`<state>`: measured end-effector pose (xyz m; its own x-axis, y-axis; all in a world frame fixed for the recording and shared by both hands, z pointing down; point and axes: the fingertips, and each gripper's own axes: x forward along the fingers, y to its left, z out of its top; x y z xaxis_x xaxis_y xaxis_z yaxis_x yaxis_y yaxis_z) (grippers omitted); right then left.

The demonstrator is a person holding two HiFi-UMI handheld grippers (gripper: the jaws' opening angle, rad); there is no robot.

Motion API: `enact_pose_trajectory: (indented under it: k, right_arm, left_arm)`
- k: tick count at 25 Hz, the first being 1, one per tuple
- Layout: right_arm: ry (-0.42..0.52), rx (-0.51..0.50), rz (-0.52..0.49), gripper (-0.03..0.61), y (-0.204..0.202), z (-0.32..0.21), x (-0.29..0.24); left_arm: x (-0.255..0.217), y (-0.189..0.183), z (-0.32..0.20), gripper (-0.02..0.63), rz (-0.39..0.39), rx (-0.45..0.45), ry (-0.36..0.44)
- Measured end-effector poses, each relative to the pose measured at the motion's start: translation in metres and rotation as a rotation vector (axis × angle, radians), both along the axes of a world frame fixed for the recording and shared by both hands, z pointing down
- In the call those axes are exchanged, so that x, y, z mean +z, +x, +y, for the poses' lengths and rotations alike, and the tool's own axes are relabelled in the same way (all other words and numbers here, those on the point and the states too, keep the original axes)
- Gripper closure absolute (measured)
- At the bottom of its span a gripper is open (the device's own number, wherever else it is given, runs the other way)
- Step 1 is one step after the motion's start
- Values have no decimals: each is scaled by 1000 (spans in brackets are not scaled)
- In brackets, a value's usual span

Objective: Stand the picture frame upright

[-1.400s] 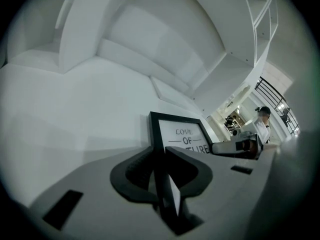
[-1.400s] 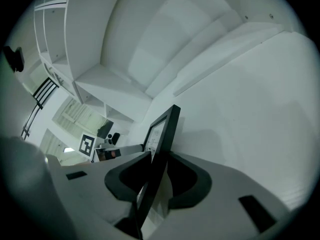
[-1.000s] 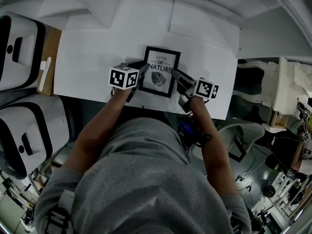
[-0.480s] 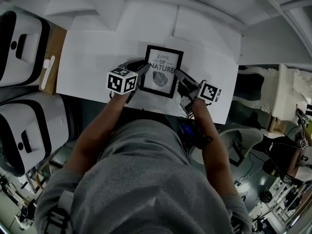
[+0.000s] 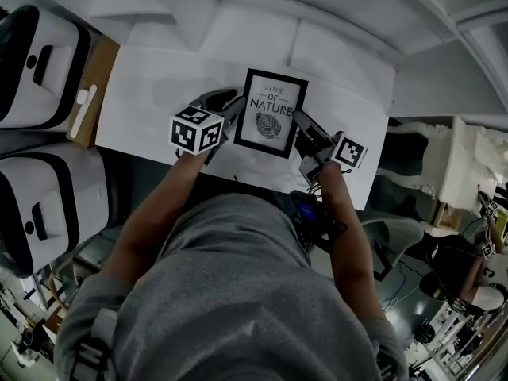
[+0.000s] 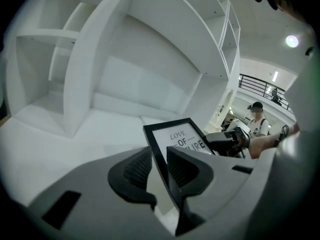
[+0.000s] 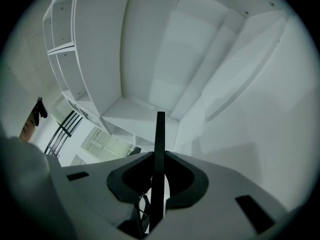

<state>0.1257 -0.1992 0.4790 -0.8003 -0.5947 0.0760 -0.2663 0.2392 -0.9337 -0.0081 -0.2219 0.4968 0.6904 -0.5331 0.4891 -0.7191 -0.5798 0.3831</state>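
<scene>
Spotter: Where is the picture frame (image 5: 271, 113)?
Operator: Between the 2 grippers, over the white table (image 5: 151, 94). Its printed face is turned up toward the head camera and its top edge points toward the white shelving (image 5: 262, 22). Whether its lower edge touches the table, I cannot tell.
Spotter: Left gripper (image 5: 234, 109)?
Operator: Its jaws have just been opening a little, with the frame's left border between them. Both ribbed pads sit against that border.
Spotter: Right gripper (image 5: 304, 125)?
Operator: Clamped on the frame's right border, which shows edge-on as 1 thin dark strip standing straight between the pads.
</scene>
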Motion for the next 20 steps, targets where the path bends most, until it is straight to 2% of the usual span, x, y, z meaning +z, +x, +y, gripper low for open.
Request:
enact_pose_trajectory:
  k: [2,5,7,13,16,20]
  right_arm:
    - [8,1,-14,497,-1,1,-4]
    - [37,-10,-19,497,-2,1,-11]
    - [71,-17,-22,497,-3,0,-19]
    - [215,-7,-47,497,7,-11,-54]
    - [275,-32,-59,497,8,-17,-75]
    - [347,-80,-51,497,1,-19,-104]
  left_arm:
    - [-8,-4,2,530,-5,-7,16]
    - [-18,-9,4,589,-15,-23,49]
    - [-25,-13,5,606,-17,-41,72]
    - [-46,-21,5,606,-33,-69,114]
    - [-51,-19,4,606,-56,-61,112]
    - [-69,-19,0,606,-57,-75,169]
